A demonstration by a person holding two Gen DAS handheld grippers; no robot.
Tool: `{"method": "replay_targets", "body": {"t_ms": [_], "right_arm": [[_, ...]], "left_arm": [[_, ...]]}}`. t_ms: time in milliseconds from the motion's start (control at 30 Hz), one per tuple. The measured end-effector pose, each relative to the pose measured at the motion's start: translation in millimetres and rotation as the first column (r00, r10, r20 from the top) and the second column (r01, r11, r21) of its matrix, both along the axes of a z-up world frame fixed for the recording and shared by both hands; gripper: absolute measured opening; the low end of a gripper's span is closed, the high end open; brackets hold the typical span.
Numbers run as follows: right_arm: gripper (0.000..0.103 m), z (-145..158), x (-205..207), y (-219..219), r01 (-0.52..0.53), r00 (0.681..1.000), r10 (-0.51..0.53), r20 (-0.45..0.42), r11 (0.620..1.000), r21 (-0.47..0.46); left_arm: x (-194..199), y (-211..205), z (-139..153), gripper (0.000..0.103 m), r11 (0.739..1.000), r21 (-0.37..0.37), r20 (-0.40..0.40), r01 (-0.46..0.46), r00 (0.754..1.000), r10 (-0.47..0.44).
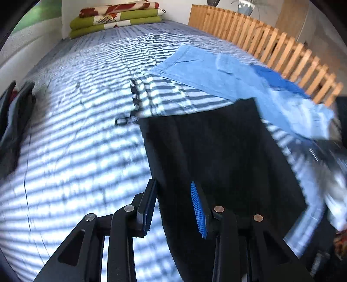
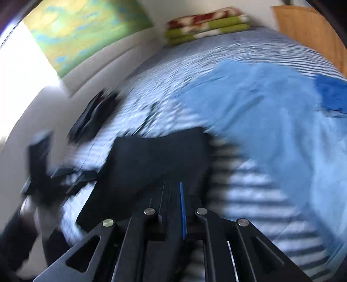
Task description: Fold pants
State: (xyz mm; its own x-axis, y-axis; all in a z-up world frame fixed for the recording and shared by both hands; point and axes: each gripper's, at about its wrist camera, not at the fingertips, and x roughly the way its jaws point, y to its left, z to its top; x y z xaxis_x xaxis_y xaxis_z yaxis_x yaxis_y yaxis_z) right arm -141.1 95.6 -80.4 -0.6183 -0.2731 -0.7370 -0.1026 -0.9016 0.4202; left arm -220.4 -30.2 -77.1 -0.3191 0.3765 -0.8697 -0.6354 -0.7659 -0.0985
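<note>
Black pants (image 1: 216,151) lie flat as a dark slab on the striped bed cover (image 1: 76,141). My left gripper (image 1: 172,184) stands open at their near left edge. One finger is over the cover, and the blue-padded finger (image 1: 198,208) is over the black cloth, with nothing pinched between them. In the blurred right wrist view, my right gripper (image 2: 171,184) has its fingers almost together on the near edge of the black pants (image 2: 156,151), and the cloth runs forward from them.
A light blue garment (image 1: 216,73) spreads across the bed on the right, beside a wooden slatted rail (image 1: 282,45). Dark clothes (image 1: 15,117) lie at the left edge. Folded green and red blankets (image 1: 117,17) are stacked at the far end. A small black strap (image 1: 123,120) lies by the pants' far corner.
</note>
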Motion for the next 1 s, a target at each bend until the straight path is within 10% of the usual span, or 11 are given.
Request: {"method": "replay_targets", "body": {"t_ms": [400, 633, 1000], "right_arm": [[0.008, -26, 31, -3, -0.019, 0.983, -0.003, 0.182, 0.993, 0.121], [0.061, 9, -3, 25, 0.131, 0.991, -0.131, -0.01, 0.98, 0.147], [0.061, -39, -45, 62, 0.15, 0.976, -0.139, 0.17, 0.987, -0.051]], "left_arm": [[-30, -13, 24, 0.039, 0.996, -0.041, -0.055, -0.077, 0.996, 0.074], [-7, -46, 63, 0.071, 0.998, -0.052, -0.031, -0.044, 0.999, 0.043], [-41, -13, -13, 0.073, 0.989, 0.068, 0.236, -0.13, 0.966, 0.11]]}}
